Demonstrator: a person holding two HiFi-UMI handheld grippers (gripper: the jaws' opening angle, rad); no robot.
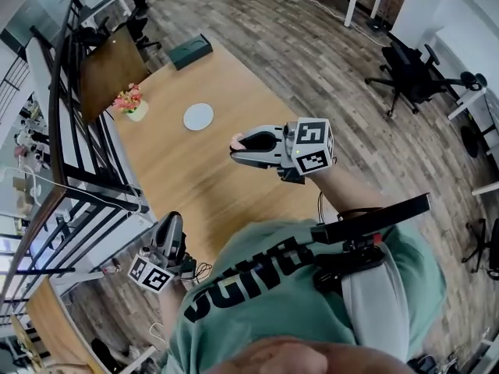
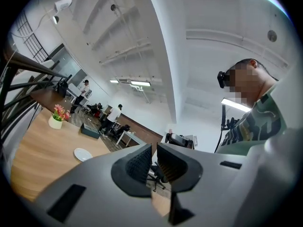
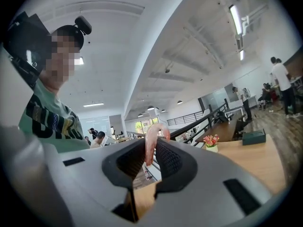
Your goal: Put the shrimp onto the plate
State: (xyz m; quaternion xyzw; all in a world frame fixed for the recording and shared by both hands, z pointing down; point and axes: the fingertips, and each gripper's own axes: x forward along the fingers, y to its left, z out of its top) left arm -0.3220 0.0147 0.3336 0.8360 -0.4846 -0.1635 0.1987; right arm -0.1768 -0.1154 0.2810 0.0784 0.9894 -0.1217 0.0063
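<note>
- Right claw (image 3: 150, 160) grips a pink shrimp (image 3: 152, 141) above the wooden worktop (image 1: 195, 185).
- Left claw (image 2: 154, 162) is closed, holding nothing.
- The white plate (image 1: 198, 116) lies well apart.

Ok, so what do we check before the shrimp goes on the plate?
1. Shrimp held tight: ok, pinched between the right gripper's jaws, with its curl poking out above them.
2. Plate ready: ok, nothing lies on it.
3. Gripper over the plate: not ok, it hangs nearer the person and the plate lies farther along the table.
4. Way to the plate free: ok, only bare wood lies between, and the flowers stand off to the side.
5. Left gripper out of the way: ok, it is off by the table's edge, jaws nearly together, nothing in them.
6. Shrimp's height above the table: cannot tell.
</note>
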